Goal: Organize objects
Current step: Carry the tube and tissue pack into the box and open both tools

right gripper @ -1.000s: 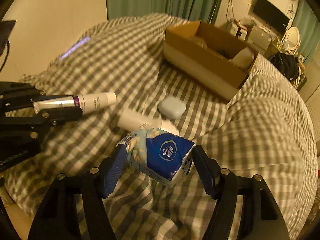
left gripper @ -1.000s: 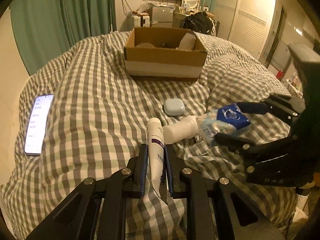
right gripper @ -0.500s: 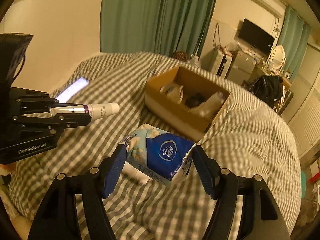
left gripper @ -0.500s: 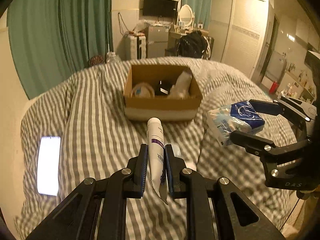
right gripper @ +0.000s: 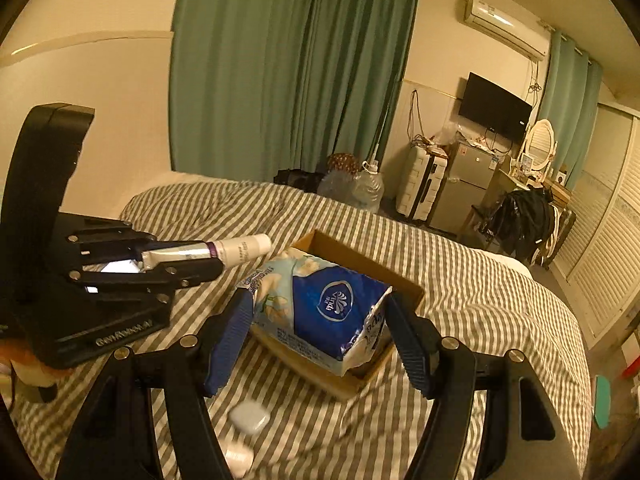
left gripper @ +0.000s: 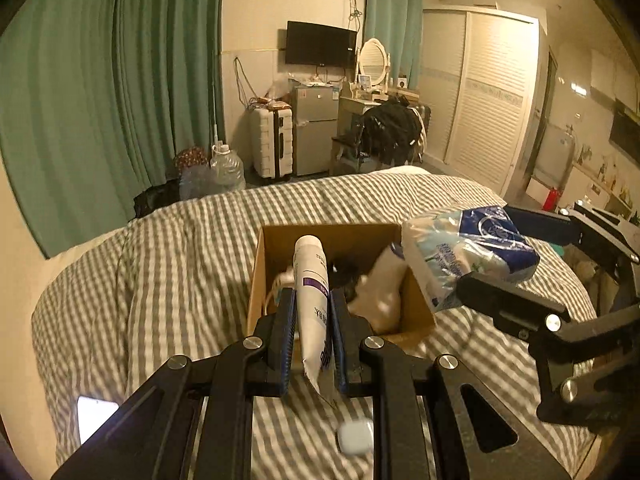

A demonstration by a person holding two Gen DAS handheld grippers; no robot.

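While left gripper [left gripper: 311,322] clamps tube [left gripper: 311,280], right gripper [right gripper: 320,328] grips tissue pack [right gripper: 320,304]

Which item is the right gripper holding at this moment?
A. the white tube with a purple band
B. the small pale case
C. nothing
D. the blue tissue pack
D: the right gripper is shut on the blue tissue pack above the cardboard box; the tube is in the left gripper.
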